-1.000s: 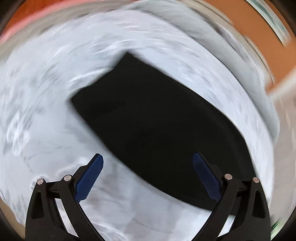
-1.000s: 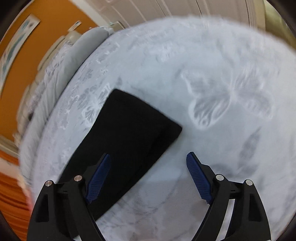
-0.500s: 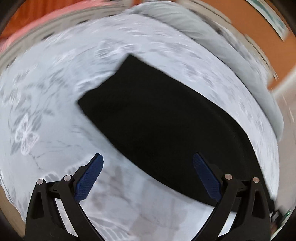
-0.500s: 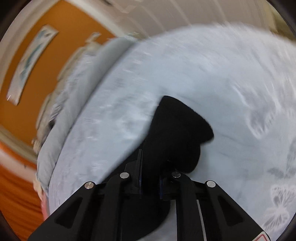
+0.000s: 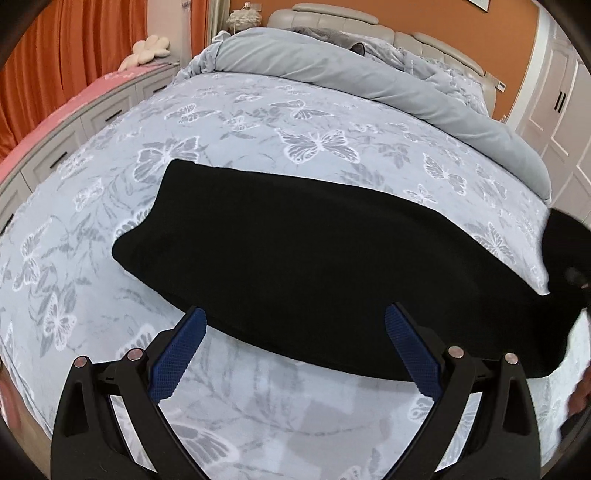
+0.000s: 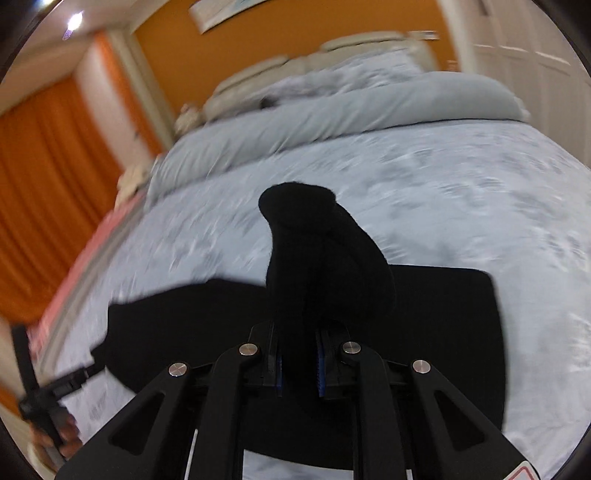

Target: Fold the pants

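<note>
Black pants (image 5: 314, 266) lie folded lengthwise across a pale blue butterfly bedspread (image 5: 236, 122). My left gripper (image 5: 293, 339) hovers open just in front of their near edge, nothing between its blue pads (image 5: 177, 356). At the right edge of the left wrist view one end of the pants is lifted off the bed. In the right wrist view my right gripper (image 6: 299, 363) is shut on that lifted end of the pants (image 6: 317, 254), which stands up in a bunched fold above the flat rest of the cloth (image 6: 443, 332).
A rolled grey duvet (image 5: 369, 74) and padded headboard (image 5: 369, 22) lie at the far side of the bed. White drawers with a pink top (image 5: 74, 107) and orange curtains (image 5: 74, 48) stand left. White wardrobe doors (image 5: 561, 96) stand right. A hand (image 6: 55, 435) holds the other gripper at lower left.
My right gripper closed on one end of the pants, then lifted and rolled with it, swinging across the bed. My left gripper stayed open and drew back slightly, rolling level.
</note>
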### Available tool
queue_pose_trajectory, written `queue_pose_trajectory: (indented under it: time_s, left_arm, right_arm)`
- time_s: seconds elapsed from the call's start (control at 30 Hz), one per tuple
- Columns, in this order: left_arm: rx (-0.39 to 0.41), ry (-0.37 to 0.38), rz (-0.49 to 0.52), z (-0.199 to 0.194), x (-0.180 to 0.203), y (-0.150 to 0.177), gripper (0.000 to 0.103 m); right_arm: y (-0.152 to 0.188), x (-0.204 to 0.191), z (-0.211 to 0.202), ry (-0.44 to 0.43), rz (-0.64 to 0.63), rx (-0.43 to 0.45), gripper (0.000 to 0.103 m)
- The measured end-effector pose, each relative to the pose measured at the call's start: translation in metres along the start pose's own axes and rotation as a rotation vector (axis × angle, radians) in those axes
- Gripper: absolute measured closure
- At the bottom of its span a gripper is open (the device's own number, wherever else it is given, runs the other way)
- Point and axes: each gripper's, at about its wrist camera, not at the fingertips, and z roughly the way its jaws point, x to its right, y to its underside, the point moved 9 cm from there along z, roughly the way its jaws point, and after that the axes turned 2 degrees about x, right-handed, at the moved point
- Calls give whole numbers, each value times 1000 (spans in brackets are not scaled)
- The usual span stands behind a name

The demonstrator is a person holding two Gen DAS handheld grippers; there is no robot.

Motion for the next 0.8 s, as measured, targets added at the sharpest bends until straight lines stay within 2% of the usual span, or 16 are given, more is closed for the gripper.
queue_pose_trajectory:
  time_s: [0.17, 0.27, 0.3, 0.37, 0.43, 0.5, 0.53, 0.57, 0.6, 0.63, 0.67, 0.7, 0.77, 0.8]
  left_arm:
    - [3, -10, -24, -1, -13, -4, 7]
    - [0, -16, -31, 0, -23, -5, 7]
    - [-2, -25, -34, 1, -27, -6, 7]
    - [-7, -31, -40, 3, -33, -6, 7]
    - [-17, -25, -54, 4, -40, -7, 7]
    - [-16, -28, -63, 4, -46, -8, 7]
    - [-11, -32, -71, 3, -50, -9, 7]
    - [-9, -34, -78, 2, -53, -10, 7]
    - [-10, -36, -85, 2, -55, -10, 7]
    - [-11, -33, -91, 2, -58, -10, 7]
    - [-12, -31, -99, 2, -59, -10, 7]
    - [-15, -28, -110, 2, -61, -10, 7]
    - [-27, -12, -133, 4, -62, -10, 7]
    - [-35, -3, -146, 5, -61, -10, 7]
  right_arm:
    - [36, -58, 41, 6, -160, -95, 90]
    - [61, -74, 71, 38, -251, -167, 85]
    - [75, -76, 82, 53, -291, -210, 82]
    - [91, -82, 89, 63, -343, -242, 68]
    - [93, -91, 83, 63, -402, -228, 52]
    - [81, -101, 59, 27, -413, -187, 52]
    - [72, -101, 45, 14, -402, -153, 48]
    - [55, -97, 22, -7, -369, -93, 42]
    - [43, -90, 7, -11, -341, -51, 20]
    - [30, -78, -7, -1, -308, -7, 13]
    - [16, -53, -24, 39, -264, 37, 13]
    - [11, -34, -30, 81, -236, 40, 13]
    - [8, 23, -35, 176, -126, 2, 13]
    - [15, 61, -34, 208, -18, -46, 13]
